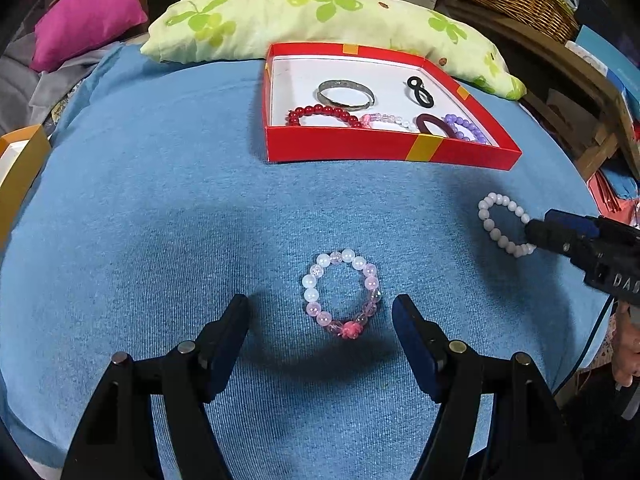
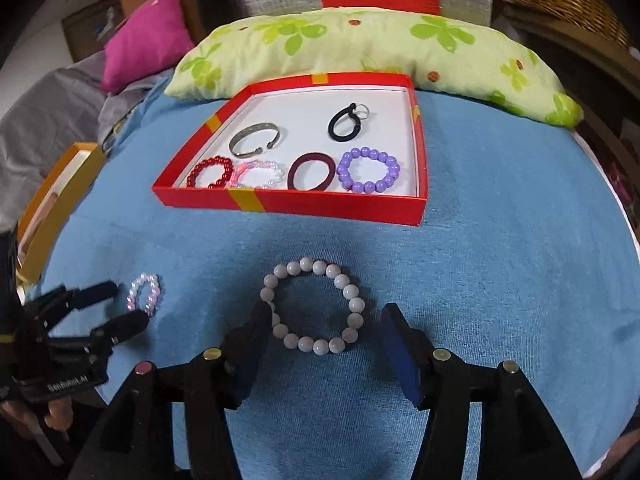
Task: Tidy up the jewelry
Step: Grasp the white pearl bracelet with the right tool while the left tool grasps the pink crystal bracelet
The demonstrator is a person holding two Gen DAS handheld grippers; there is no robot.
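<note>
A blue cloth point(image 1: 160, 220) is spread over the surface, backed by a green-patterned pillow point(image 1: 304, 16) and a magenta cushion point(image 1: 86, 12), and on it a red box point(image 2: 304, 204) is seen holding a metal bangle point(image 2: 256, 140), red, pink-white and purple bead bracelets and two dark bands. The left tool point(image 1: 320, 312) is held released around a pink-and-white bracelet point(image 1: 342, 294), the right tool point(image 2: 326, 322) released around a white bead bracelet point(image 2: 314, 306), both bracelets lying on the cloth before the box. Only in the right wrist view is "BenRobot.AI" read on the left tool, and the bangle's gap shown; only in the left is "DAB" read.
</note>
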